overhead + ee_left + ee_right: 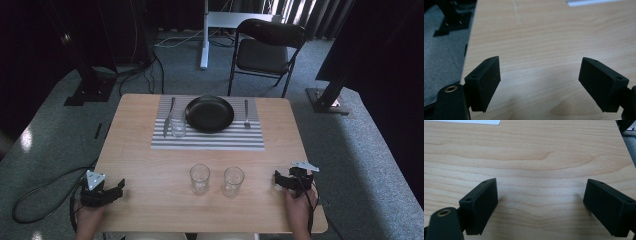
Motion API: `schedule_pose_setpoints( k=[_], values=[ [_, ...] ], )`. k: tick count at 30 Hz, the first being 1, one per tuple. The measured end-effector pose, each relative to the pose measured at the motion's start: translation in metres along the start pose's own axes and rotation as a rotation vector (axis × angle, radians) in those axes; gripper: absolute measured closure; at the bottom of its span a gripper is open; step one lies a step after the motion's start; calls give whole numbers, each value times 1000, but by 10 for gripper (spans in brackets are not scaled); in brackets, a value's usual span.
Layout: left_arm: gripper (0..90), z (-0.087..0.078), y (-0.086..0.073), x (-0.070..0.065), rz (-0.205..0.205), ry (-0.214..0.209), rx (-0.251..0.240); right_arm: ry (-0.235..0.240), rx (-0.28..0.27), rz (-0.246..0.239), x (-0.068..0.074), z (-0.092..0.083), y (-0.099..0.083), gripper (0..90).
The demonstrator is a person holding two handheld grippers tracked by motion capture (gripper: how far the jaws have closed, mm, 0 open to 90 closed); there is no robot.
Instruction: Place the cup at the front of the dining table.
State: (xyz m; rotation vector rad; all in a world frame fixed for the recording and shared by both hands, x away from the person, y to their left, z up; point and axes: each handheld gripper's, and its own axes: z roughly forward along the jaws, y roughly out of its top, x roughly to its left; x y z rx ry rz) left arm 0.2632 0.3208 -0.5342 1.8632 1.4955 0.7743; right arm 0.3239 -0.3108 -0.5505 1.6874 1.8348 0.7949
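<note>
Two clear drinking glasses stand side by side near the table's front: one on the left [199, 178] and one on the right [233, 181]. A third glass [178, 126] stands on the striped placemat [207, 139] beside a black plate [209, 113], with a knife [169, 116] to its left and a fork [246, 114] to its right. My left gripper [119, 187] rests at the table's front left corner, open, nothing between its jaws [539, 83]. My right gripper [278, 178] rests at the front right, also open and empty [540, 206].
The wooden table [150, 165] stands on grey carpet. A black folding chair [267, 50] sits behind the far edge. Dark stand bases [90, 90] flank the table, and cables [35, 200] trail on the floor at the left.
</note>
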Motion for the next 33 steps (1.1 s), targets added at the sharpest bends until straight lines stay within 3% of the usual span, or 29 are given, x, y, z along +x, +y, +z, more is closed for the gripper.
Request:
schedule_pose_setpoints(
  k=[6, 9, 10, 12, 20, 33],
  values=[
    [183, 5, -1, -1, 12, 19, 47, 0, 0, 0, 0, 0, 0, 118],
    [183, 10, -4, 0, 0, -7, 85, 0, 0, 0, 0, 0, 0, 118],
    [183, 10, -4, 0, 0, -7, 85, 0, 0, 0, 0, 0, 0, 118],
    [183, 12, -4, 3, -41, -29, 88, 0, 0, 0, 0, 0, 0, 118],
    [182, 13, -3, -1, -33, -39, 84, 0, 0, 0, 0, 0, 0, 118],
    [109, 15, -2, -3, -26, -48, 101, 0, 0, 0, 0, 0, 0, 118]
  ],
)
